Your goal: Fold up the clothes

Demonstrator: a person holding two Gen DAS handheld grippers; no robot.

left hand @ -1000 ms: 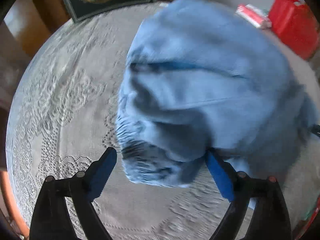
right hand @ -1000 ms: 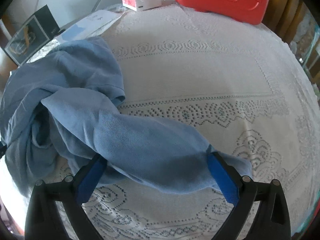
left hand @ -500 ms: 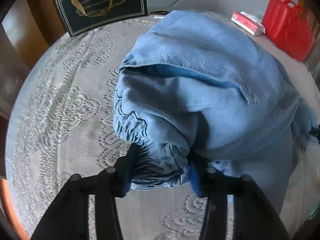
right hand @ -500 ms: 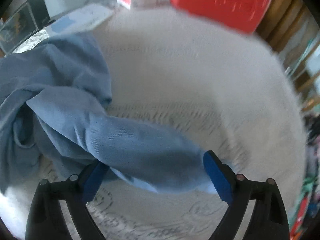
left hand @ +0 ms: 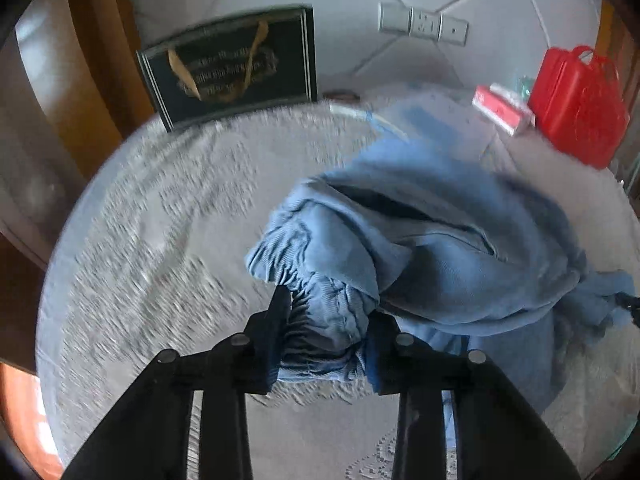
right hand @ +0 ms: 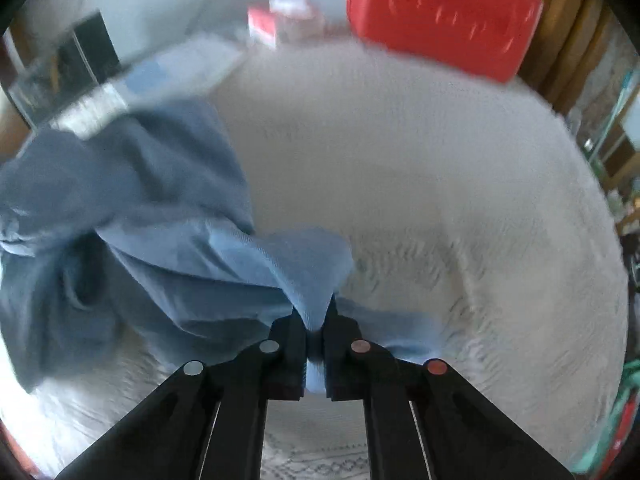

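A crumpled blue garment [left hand: 432, 240] lies on the lace tablecloth [left hand: 160, 240]. My left gripper [left hand: 326, 320] is shut on its gathered, elastic-looking edge, bunched between the fingers. In the right wrist view the same blue garment [right hand: 152, 232] spreads to the left, and my right gripper [right hand: 314, 320] is shut on a thin pinch of its cloth, which rises in a peak from the jaws. Both grippers hold the cloth a little above the table.
A red plastic case [left hand: 580, 108] and a red-and-white tissue pack [left hand: 504, 108] stand at the far right. A dark gift bag [left hand: 236, 68] leans against the back wall. Flat papers [right hand: 176, 72] lie behind the garment. The table's wooden rim [left hand: 20, 408] shows at lower left.
Both grippers were open around the cloth a second ago. The left closed on the gathered edge first, then the right closed on its fold. Both views have pulled back and up.
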